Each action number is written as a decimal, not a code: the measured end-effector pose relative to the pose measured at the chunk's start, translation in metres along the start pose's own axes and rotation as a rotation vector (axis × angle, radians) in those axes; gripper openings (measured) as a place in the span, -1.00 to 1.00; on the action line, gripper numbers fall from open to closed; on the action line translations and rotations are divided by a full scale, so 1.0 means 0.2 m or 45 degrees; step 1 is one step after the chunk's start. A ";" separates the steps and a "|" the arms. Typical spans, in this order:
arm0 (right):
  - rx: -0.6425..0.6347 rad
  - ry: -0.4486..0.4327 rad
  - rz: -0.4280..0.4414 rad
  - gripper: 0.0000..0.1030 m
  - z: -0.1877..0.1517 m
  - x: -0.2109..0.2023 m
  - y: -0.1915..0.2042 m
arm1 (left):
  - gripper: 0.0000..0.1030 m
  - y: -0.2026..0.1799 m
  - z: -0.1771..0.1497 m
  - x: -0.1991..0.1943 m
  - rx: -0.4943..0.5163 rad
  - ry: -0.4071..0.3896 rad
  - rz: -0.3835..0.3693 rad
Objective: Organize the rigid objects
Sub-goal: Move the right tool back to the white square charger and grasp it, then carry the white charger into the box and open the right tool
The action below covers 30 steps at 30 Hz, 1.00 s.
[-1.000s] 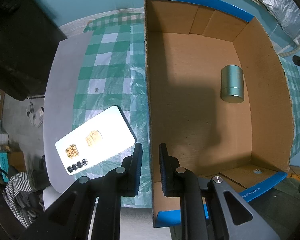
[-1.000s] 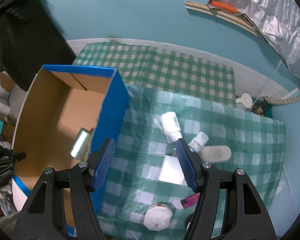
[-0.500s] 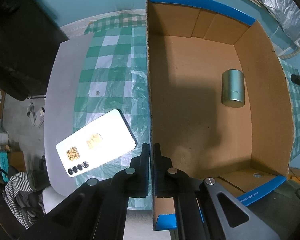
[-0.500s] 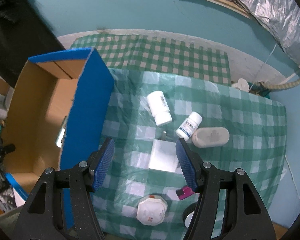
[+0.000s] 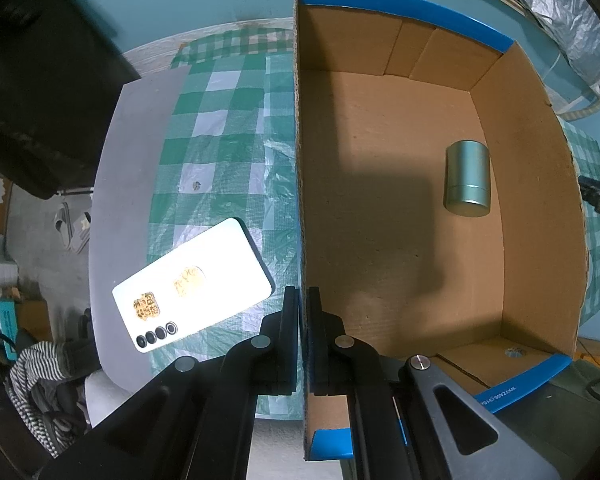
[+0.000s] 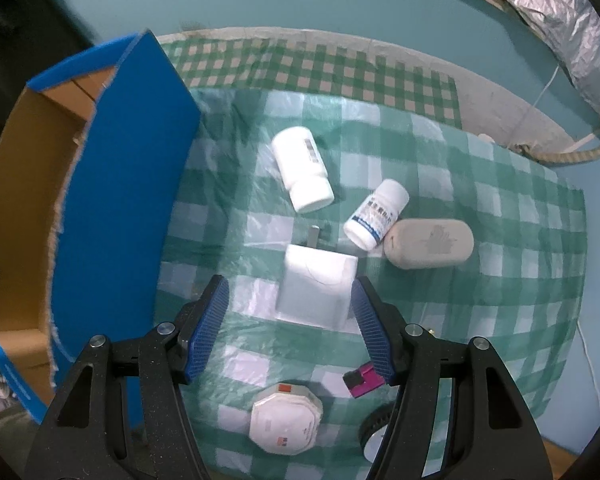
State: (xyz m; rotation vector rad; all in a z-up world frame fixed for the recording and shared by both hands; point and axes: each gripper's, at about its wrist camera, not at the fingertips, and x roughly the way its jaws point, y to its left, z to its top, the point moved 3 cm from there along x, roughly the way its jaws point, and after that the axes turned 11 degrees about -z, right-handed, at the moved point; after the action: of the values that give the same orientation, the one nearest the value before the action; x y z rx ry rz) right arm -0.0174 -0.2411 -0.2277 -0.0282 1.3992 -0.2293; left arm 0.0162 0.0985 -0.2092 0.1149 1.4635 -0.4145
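Note:
My left gripper is shut on the left wall of the cardboard box, which has blue outer sides. A silver-green tin lies inside the box near its right wall. My right gripper is open above the checked tablecloth, its fingers either side of a white plug adapter. Beyond it lie a large white pill bottle, a small white bottle with a blue label and a grey oval case. The box's blue wall stands left of the right gripper.
A white phone lies back-up on the cloth left of the box. An octagonal white jar, a magenta and black small item and a black round thing lie near the right gripper's base. The table edge is at the left.
My left gripper closed onto the box's left wall. The right gripper moved right and down from the box toward the white adapter, staying open.

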 end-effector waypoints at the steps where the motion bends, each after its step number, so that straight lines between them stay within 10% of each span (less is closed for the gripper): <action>1: -0.001 0.009 -0.001 0.24 -0.01 0.02 0.00 | -0.93 0.00 0.00 0.00 0.001 0.000 0.000; 24: 0.012 0.061 -0.065 0.26 -0.02 0.29 -0.04 | -0.93 0.00 -0.01 0.00 0.000 -0.002 -0.001; 30: -0.022 0.027 -0.076 -0.04 -0.02 0.26 0.00 | -0.93 0.00 -0.01 -0.01 0.002 -0.003 0.000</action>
State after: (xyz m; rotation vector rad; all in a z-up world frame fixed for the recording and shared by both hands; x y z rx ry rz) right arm -0.0134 -0.2502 -0.2799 -0.0822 1.4225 -0.2679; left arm 0.0143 0.0995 -0.2084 0.1155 1.4613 -0.4155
